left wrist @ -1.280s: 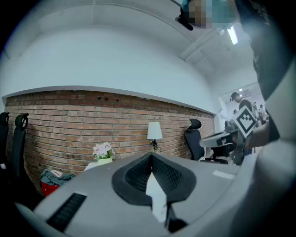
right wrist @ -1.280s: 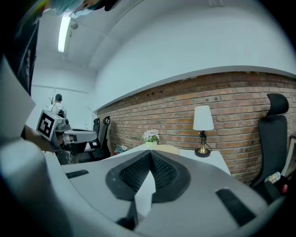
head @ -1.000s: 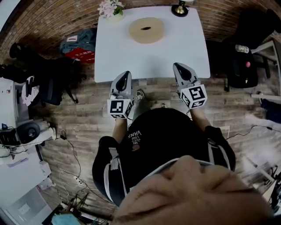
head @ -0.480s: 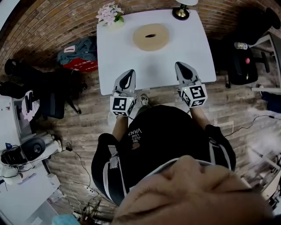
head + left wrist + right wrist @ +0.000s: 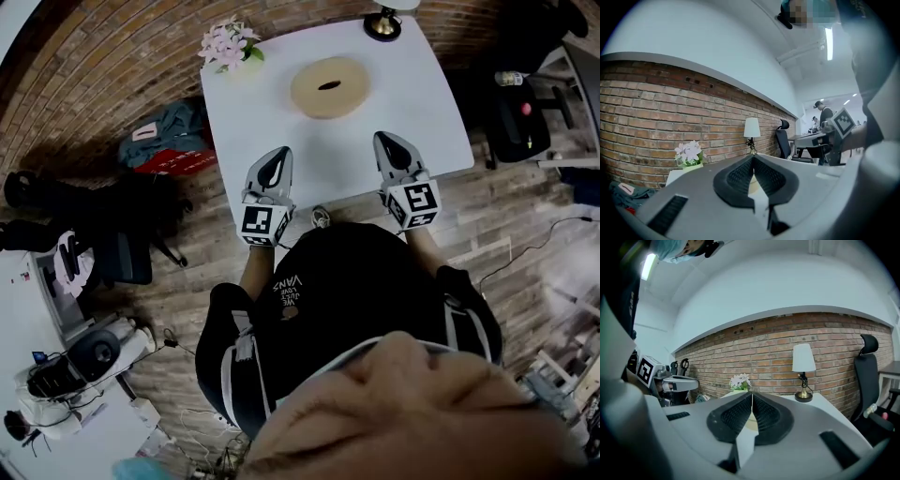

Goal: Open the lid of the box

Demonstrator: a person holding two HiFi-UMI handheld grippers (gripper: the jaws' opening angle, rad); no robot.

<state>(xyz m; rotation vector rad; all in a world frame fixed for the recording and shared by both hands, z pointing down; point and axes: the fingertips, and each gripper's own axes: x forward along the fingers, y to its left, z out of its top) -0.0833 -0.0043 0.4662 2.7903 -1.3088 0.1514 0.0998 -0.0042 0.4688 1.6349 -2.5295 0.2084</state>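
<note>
A round tan box (image 5: pixel 328 86) with a flat lid and a dark slot on top sits in the far middle of the white table (image 5: pixel 412 112). My left gripper (image 5: pixel 278 153) and right gripper (image 5: pixel 383 140) hover side by side over the table's near edge, well short of the box. Both are shut with nothing between their pads. In the left gripper view the shut jaws (image 5: pixel 752 159) leave only a sliver of the box (image 5: pixel 753 181) showing. The right gripper view likewise has its gripper (image 5: pixel 752 397) shut, with a strip of the box (image 5: pixel 751 422) behind.
A pot of pink flowers (image 5: pixel 225 44) stands at the table's far left corner and a brass-footed lamp (image 5: pixel 384 21) at the far edge. Bags and clothes (image 5: pixel 164 127) lie on the wood floor to the left. A black office chair (image 5: pixel 520 112) stands to the right.
The head view has swung, so the table now sits turned and slightly more to the right. Both grippers have edged a little forward over the table's near edge and stayed shut.
</note>
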